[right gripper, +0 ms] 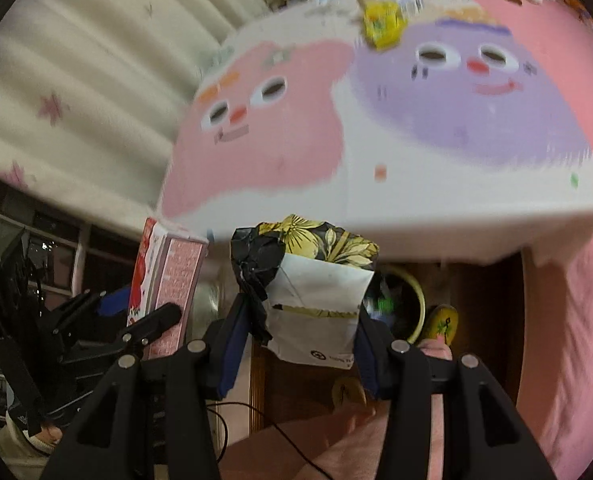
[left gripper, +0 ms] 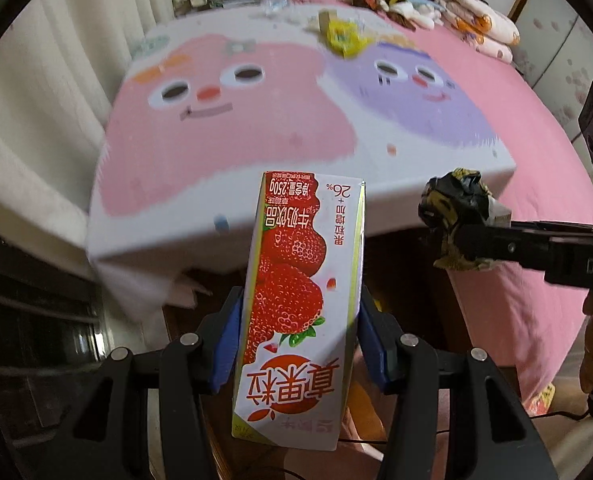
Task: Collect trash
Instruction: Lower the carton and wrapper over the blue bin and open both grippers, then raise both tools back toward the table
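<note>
The carton (left gripper: 296, 312) in the left tool (left gripper: 296, 344) is smooth coated card with a glossy strawberry print. The left tool's arms are matt black plastic with shiny metal pins; its pads (left gripper: 224, 344) look like matt blue rubber. The right tool (right gripper: 296, 332) grips a crumpled packet (right gripper: 312, 280), creased paper, white and flower-printed, with wrinkled black film at one side. Beyond both tools the bed (left gripper: 516, 200) wears soft matt cloth, and a blanket (left gripper: 256, 120) of fuzzy fabric lies on it.
</note>
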`<state>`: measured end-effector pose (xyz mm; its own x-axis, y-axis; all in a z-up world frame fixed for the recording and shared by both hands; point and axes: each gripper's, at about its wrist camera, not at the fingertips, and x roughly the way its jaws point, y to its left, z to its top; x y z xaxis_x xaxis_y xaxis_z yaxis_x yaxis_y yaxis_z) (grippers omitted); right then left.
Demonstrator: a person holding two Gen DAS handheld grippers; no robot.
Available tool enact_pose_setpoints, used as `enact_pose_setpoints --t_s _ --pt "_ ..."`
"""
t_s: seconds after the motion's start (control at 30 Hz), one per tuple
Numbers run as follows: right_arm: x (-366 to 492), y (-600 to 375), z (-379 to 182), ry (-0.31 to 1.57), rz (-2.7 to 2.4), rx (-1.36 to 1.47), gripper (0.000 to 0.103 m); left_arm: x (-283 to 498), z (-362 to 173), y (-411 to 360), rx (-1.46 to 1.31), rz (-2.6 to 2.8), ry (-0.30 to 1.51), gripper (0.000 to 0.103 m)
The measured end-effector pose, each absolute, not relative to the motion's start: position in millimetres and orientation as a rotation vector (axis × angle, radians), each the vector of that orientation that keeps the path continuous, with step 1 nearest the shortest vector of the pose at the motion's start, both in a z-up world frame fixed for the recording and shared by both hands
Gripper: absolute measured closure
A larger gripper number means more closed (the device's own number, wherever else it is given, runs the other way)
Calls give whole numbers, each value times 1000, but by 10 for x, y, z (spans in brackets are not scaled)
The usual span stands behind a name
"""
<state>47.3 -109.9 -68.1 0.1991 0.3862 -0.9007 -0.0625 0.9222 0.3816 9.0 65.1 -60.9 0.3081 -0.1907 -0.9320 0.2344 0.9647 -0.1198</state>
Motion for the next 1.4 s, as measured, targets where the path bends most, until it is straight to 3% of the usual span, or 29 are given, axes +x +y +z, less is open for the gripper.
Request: enact_pose_setpoints --t_s 0.23,0.6,0.8,1.1,1.13,1.2,1.3,1.4 --pt "266 -1155 -1235 1444 251 270 55 -81 -1217 496 4 -278 1345 51" --pt "172 -1346 -3219 1582 147 287 55 5 -2882 110 -14 -225 1471 51" --pt "407 -1331 -3991 1587 142 308 54 225 -3634 63 -39 -167 1509 51" --pt "615 -1372 -4600 1618 130 449 47 467 -4115 -64 -43 -183 1464 48" --pt "622 -1370 -4626 1622 126 463 46 485 -4134 -62 -43 -182 1467 45" --pt "634 -1381 -4657 1616 120 485 40 511 -4152 -44 -54 -179 1470 26" --pt "640 -1392 -4621 1605 114 490 31 539 -4037 58 -68 -165 1452 18" --pt "644 -1411 -4525 1594 113 490 31 552 -3962 123 -77 -146 1440 7"
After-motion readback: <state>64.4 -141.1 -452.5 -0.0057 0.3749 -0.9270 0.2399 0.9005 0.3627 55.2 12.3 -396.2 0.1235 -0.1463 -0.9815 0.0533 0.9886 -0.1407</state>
